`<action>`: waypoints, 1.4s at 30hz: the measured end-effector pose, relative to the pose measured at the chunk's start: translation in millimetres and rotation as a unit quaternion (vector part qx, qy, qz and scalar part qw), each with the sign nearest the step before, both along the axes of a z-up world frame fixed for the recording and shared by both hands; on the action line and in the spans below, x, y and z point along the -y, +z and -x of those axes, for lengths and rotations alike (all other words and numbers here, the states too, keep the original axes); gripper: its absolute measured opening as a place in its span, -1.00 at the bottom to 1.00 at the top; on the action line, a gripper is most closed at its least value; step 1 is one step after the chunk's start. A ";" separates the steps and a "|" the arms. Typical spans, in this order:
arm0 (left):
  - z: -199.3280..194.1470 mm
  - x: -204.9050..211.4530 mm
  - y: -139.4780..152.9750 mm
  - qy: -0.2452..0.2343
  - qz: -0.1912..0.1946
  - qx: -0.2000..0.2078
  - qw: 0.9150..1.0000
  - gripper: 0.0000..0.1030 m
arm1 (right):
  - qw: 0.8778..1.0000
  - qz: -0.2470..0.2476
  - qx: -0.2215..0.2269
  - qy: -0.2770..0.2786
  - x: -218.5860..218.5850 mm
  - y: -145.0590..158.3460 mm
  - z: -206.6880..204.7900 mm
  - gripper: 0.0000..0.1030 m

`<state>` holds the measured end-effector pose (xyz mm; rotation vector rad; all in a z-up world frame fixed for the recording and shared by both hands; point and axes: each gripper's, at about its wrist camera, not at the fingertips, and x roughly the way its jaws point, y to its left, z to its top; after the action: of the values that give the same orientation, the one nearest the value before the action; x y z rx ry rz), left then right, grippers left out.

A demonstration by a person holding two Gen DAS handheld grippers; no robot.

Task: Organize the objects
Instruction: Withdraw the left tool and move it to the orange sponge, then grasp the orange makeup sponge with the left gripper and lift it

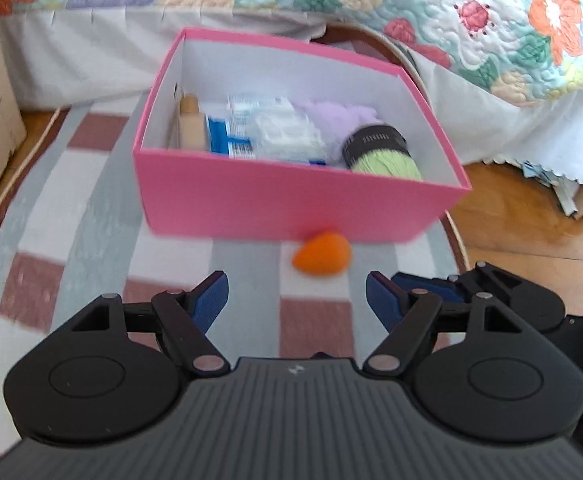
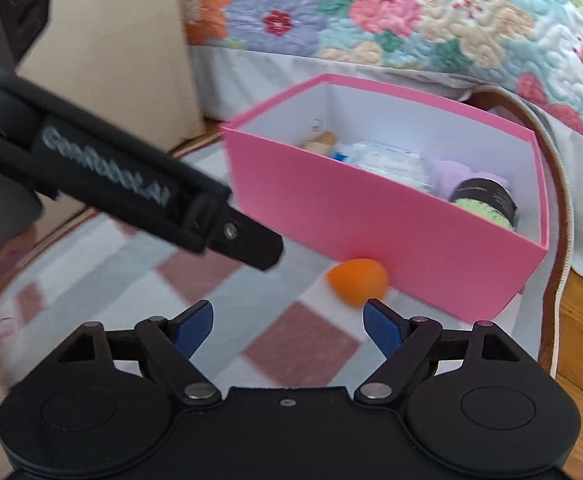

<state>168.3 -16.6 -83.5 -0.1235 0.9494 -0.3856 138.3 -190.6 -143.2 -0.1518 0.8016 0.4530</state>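
With our left gripper [image 1: 297, 294] and right gripper [image 2: 287, 322] both wide and empty, the small orange egg-shaped sponge [image 2: 357, 281] touching the open pink cardboard box [image 2: 371, 216] on the checked rug [image 2: 299, 344] could roll aside or the two grippers could collide.

place: home bedroom | bed with flowered quilt [image 1: 471, 20] at 12 to 2 o'clock, white bed skirt [image 1: 531, 132] hanging to the floor | checked rug [image 1: 71, 208] over wooden floor [image 1: 531, 220] at 3 o'clock | pink box [image 1: 291, 208] of toiletries on the rug, centre
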 end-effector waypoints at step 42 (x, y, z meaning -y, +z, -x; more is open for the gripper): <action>-36.4 9.9 -56.3 -0.066 0.069 -0.031 0.995 -0.29 | 0.998 0.014 -0.037 -0.058 -12.8 -34.8 -34.3 -0.04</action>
<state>204.7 -26.5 -139.7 -0.1994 0.9958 -0.5727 172.7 -177.8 -178.0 -0.1140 0.8843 0.3404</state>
